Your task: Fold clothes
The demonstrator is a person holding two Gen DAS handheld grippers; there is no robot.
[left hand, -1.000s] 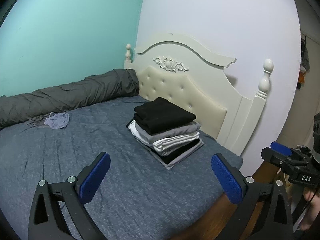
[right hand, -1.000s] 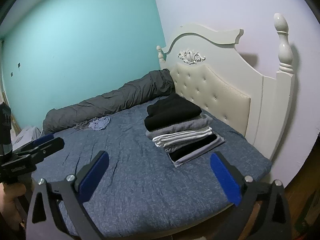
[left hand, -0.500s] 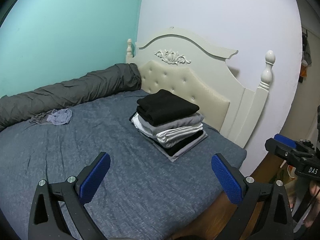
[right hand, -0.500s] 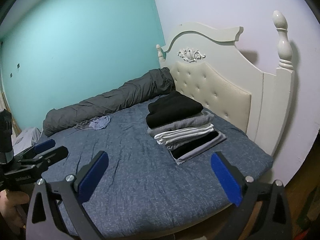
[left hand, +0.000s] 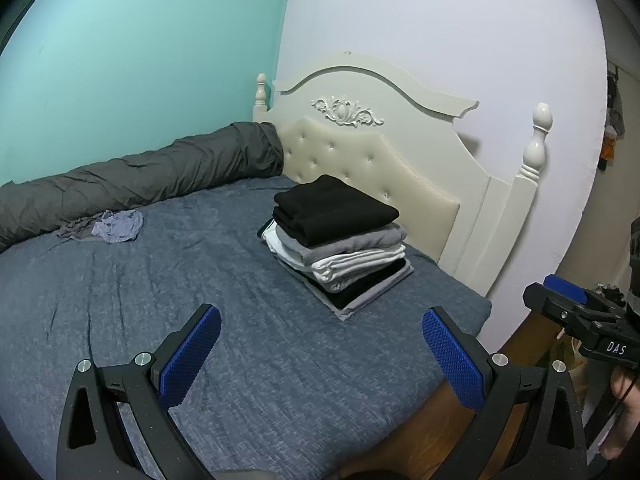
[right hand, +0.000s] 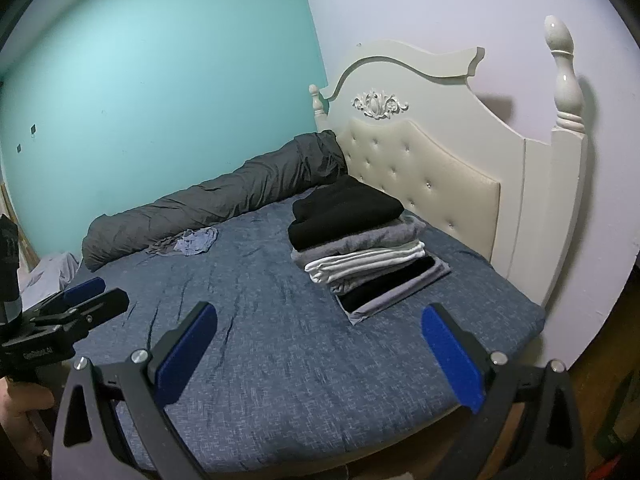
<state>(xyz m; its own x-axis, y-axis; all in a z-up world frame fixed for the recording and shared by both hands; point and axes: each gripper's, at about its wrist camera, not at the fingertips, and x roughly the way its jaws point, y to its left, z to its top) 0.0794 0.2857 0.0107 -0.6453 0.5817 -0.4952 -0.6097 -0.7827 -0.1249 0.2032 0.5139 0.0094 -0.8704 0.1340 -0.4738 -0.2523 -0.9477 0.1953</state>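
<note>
Teal and white walls meet behind the bed (left hand: 248, 360), whose blue cover lies bare across most of its width. Take the cream headboard (left hand: 372, 156) as your landmark. Just in front of it stands the folded stack (left hand: 340, 236): black on top, grey and white below, a black-and-grey piece at the base, edges roughly squared. Well away from the headboard, against the rolled grey duvet (left hand: 136, 176), lies one crumpled bluish garment (left hand: 116, 227), not yet folded.

Your left gripper (left hand: 320, 352) is spread wide and holds nothing. Your right gripper (right hand: 320, 350) is likewise spread and empty. Both hang over the near edge of the bed, apart from the stack and the loose garment.

Change noted over the last second: the left view has drawn back slightly, so the stack sits a little farther off and more of the bed edge shows; the right view has shifted only slightly. Nothing on the bed has moved.

Judgement: the stack appears complete and you have pulled clear of it. The crumpled garment looks like the remaining item; reaching it means crossing the bed away from the headboard.
</note>
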